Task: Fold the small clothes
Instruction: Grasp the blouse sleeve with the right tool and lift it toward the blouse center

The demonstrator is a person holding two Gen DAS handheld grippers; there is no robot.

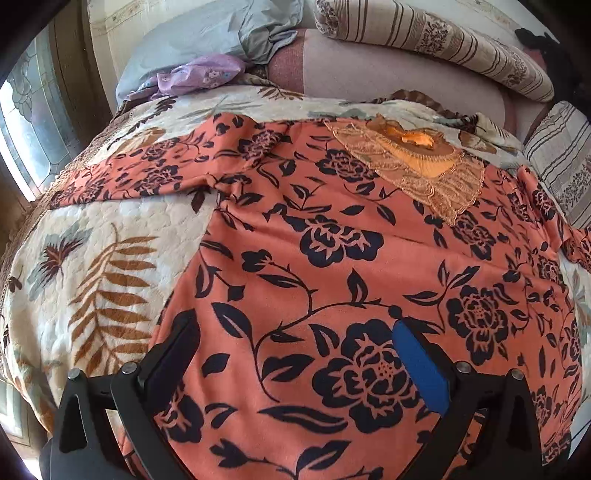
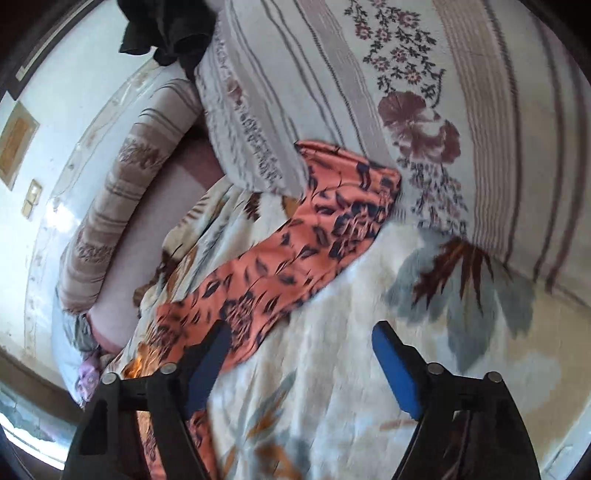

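Note:
A salmon garment with a black flower print lies spread flat on the bed, its lace neckline at the far end. My left gripper hovers open over the garment's near part, the flat cloth showing between its fingers. In the right wrist view one sleeve of the garment runs diagonally, its end resting against a striped pillow. My right gripper is open over the blanket, its left finger at the sleeve's edge and nothing gripped. That view is blurred.
A cream blanket with leaf patterns covers the bed. Striped pillows line the far side, with a grey-blue pillow and a purple cloth beside them. A black cloth lies behind the pillow. A window stands at the left.

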